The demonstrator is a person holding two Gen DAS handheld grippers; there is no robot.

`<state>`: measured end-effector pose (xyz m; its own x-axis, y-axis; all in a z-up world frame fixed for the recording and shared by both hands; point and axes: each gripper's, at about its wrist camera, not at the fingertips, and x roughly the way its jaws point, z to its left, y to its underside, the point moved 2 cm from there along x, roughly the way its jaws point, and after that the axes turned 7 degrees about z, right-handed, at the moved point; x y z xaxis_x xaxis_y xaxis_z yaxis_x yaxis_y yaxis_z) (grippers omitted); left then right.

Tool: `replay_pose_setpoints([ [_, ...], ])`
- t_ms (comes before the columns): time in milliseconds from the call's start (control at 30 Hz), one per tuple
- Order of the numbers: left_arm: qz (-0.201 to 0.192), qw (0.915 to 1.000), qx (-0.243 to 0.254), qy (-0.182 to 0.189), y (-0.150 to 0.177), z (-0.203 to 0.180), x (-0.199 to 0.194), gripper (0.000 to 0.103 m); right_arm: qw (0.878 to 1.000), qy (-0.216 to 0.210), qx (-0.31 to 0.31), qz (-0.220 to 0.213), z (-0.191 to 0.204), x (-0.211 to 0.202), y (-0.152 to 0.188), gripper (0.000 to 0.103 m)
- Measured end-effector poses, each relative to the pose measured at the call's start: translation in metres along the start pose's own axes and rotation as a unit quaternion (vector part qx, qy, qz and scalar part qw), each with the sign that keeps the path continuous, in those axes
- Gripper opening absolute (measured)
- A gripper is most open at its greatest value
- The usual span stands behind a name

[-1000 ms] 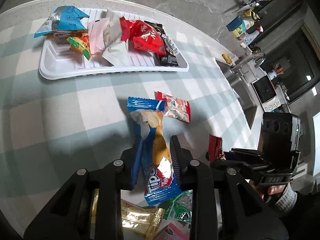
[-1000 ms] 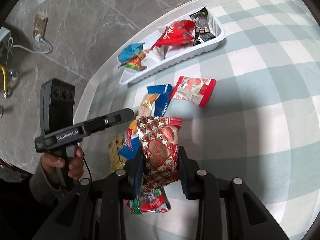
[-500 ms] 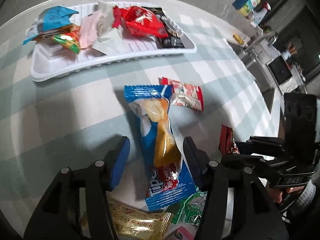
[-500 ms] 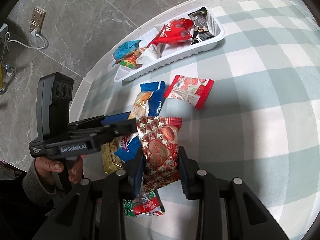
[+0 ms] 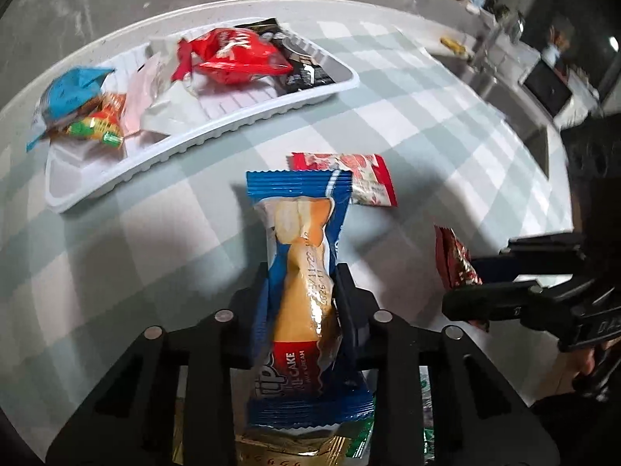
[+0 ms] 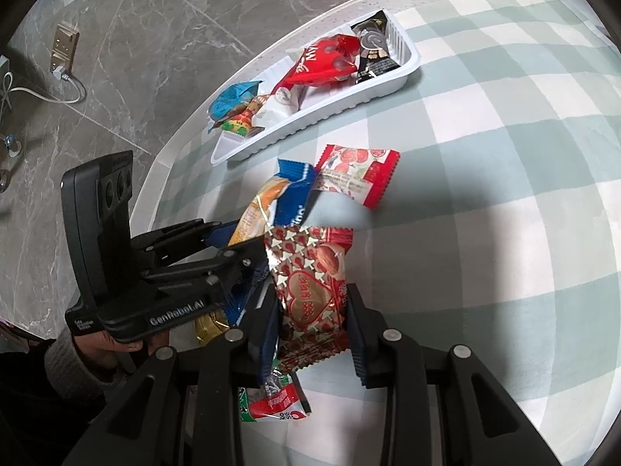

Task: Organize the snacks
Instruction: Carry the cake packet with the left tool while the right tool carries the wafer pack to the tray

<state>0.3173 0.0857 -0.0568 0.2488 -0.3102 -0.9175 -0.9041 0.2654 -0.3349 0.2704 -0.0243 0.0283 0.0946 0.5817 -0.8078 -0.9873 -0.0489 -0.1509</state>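
My left gripper (image 5: 300,291) is closing on the blue cake pack (image 5: 302,272), my right gripper (image 6: 312,310) clamps the heart-print packet (image 6: 310,283), the strawberry packet (image 6: 355,174) waits on the cloth, several snacks already fill the white tray (image 6: 403,81) beyond

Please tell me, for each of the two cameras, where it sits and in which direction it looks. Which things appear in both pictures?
Left wrist: sits on the left gripper, looks steeply down the fingers closing on the blue cake pack; right gripper at the right edge.
Right wrist: sits on the right gripper, looks down at the clamped heart-print packet; left gripper, hand at left.
Shared: white tray, strawberry packet, checked tablecloth.
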Motion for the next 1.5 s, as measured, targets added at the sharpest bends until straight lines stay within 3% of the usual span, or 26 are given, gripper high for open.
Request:
replay_pose_setpoints([
  [200,-0.004,0.9950,-0.071,0.070,0.000,0.023,-0.004,0.027,1.000,-0.018,0.017,-0.002,-0.005,-0.001,-0.001,0.035],
  [333,-0.017,0.9868,-0.110,0.118,0.001,0.035,-0.012,0.027,0.999,-0.037,0.032,-0.003,-0.008,-0.003,-0.003,0.035],
  [500,-0.029,0.9788,-0.136,0.150,-0.001,0.043,-0.020,0.027,0.996,-0.070,0.057,-0.009,-0.012,-0.005,-0.009,0.035],
  [967,-0.070,0.9638,-0.173,0.190,-0.004,0.060,-0.037,0.027,0.990,-0.112,0.081,-0.029,-0.015,-0.013,-0.030,0.035],
  [1500,-0.119,0.9501,-0.195,0.212,-0.013,0.080,-0.067,0.027,0.989,-0.116,0.076,-0.043,-0.017,-0.020,-0.048,0.035],
])
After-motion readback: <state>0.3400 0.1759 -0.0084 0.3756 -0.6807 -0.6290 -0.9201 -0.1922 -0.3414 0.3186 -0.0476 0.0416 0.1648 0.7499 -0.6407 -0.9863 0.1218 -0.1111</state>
